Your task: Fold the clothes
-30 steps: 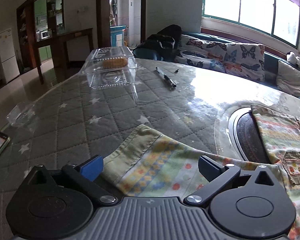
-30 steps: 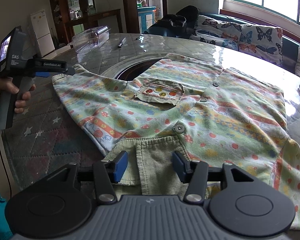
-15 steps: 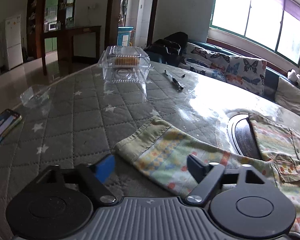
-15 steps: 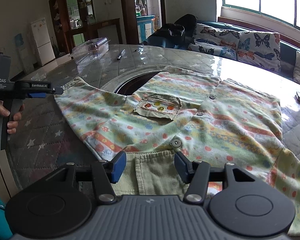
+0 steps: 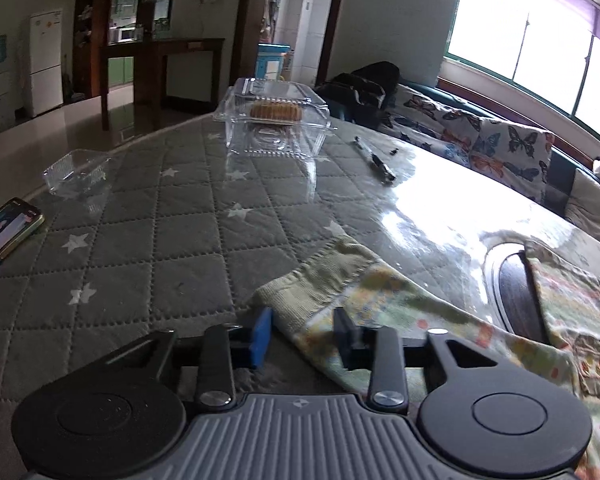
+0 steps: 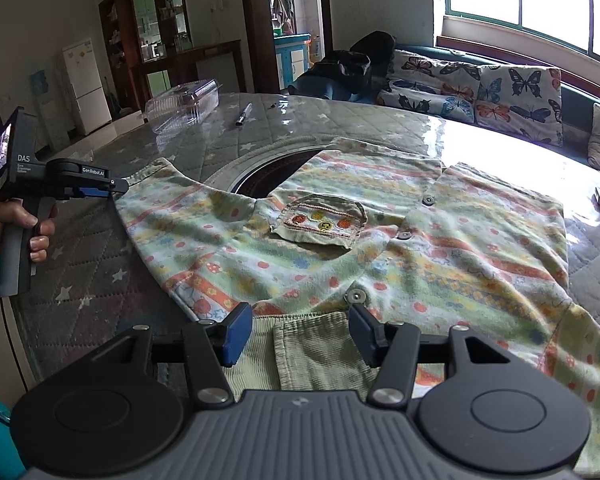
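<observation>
1. Bare quilted table [image 5: 148, 240] lies open between the shirt cuff [image 5: 312, 280] and the left edge
2. A phone [image 5: 4, 232] and small clear tray [image 5: 76, 172] sit at that edge
3. A clear box [image 5: 274, 120] and pen [image 5: 374, 160] occupy the far edge

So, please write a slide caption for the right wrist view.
Open right gripper over the collar of a patterned shirt; left gripper at its sleeve cuff.

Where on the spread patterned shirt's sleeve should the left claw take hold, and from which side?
Grip the ribbed green cuff at the sleeve's free end. It lies flat on the quilted table cover, its edge facing the open left claw, so come in low from the table's outer side, one finger sliding under.
</observation>
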{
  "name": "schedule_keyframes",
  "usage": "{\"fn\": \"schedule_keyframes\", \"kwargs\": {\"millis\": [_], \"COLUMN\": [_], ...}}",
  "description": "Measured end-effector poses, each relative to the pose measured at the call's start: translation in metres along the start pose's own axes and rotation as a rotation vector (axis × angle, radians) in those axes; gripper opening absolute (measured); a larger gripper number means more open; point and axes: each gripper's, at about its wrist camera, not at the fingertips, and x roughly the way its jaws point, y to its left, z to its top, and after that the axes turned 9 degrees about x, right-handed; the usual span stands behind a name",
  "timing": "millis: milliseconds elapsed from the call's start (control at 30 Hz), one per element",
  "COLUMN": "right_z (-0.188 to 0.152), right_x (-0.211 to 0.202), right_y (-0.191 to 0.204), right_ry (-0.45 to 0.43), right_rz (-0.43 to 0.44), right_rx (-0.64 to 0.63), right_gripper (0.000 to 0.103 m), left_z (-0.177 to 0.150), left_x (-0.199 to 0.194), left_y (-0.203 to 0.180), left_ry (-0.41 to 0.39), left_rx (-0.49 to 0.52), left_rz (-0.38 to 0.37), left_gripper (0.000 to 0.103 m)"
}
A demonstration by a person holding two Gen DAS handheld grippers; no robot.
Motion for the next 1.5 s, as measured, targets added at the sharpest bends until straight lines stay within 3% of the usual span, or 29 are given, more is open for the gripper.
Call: {"fn": "schedule_keyframes", "kwargs": {"millis": [167,233,333,400,600,700,833,967,1100,1167,1267,1333,1433,1500], "right_z": [0.0,0.0,-0.001,-0.001,-0.001,0.0,0.0,-0.002,-0.005,-0.004,-0.003,-0.001,0.002,0.004], "right_x": [0.0,-0.002,-0.006,-0.009,-0.016,-0.02,-0.025,-0.028,-0.027,-0.024,-0.022,-0.019,-0.014,-0.011], "right_y": [0.0,-0.001,-0.003,-0.006,-0.022,-0.03,-0.043,-0.052,-0.054,-0.055,-0.054,-0.051,-0.043,-0.038], "right_ry": [-0.005,-0.012,-0.025,-0.032,-0.054,-0.068,-0.077,-0.074,-0.067,-0.068,-0.074,-0.074,-0.089,-0.099], "right_rz": [0.001,0.0,-0.002,-0.007,-0.026,-0.038,-0.054,-0.082,-0.103,-0.11,-0.106,-0.108,-0.112,-0.115], "right_rx": [0.004,0.008,0.022,0.034,0.088,0.117,0.155,0.178,0.179,0.185,0.187,0.18,0.162,0.151], "right_gripper": [0.055,0.055,0.054,0.054,0.055,0.059,0.061,0.075,0.081,0.091,0.096,0.103,0.103,0.103], "left_z": [0.001,0.003,0.007,0.011,0.026,0.029,0.026,0.017,0.007,0.002,-0.003,-0.006,-0.009,-0.01], "left_x": [0.002,0.004,0.004,-0.006,-0.049,-0.067,-0.083,-0.092,-0.085,-0.081,-0.071,-0.063,-0.051,-0.045], "left_y": [-0.004,-0.003,0.002,-0.002,-0.045,-0.075,-0.121,-0.157,-0.161,-0.152,-0.128,-0.114,-0.099,-0.095], "left_ry": [-0.004,-0.004,-0.003,-0.028,-0.104,-0.116,-0.123,-0.114,-0.083,-0.08,-0.072,-0.068,-0.071,-0.075], "left_rx": [0.004,0.001,-0.041,-0.045,0.023,0.071,0.172,0.256,0.31,0.334,0.338,0.342,0.365,0.389], "left_rz": [0.031,0.036,-0.004,-0.047,-0.299,-0.45,-0.595,-0.7,-0.662,-0.608,-0.505,-0.426,-0.321,-0.291], "left_gripper": [0.035,0.017,0.005,0.004,0.002,0.0,0.0,0.0,0.002,0.005,0.015,0.037,0.039,0.043]}}
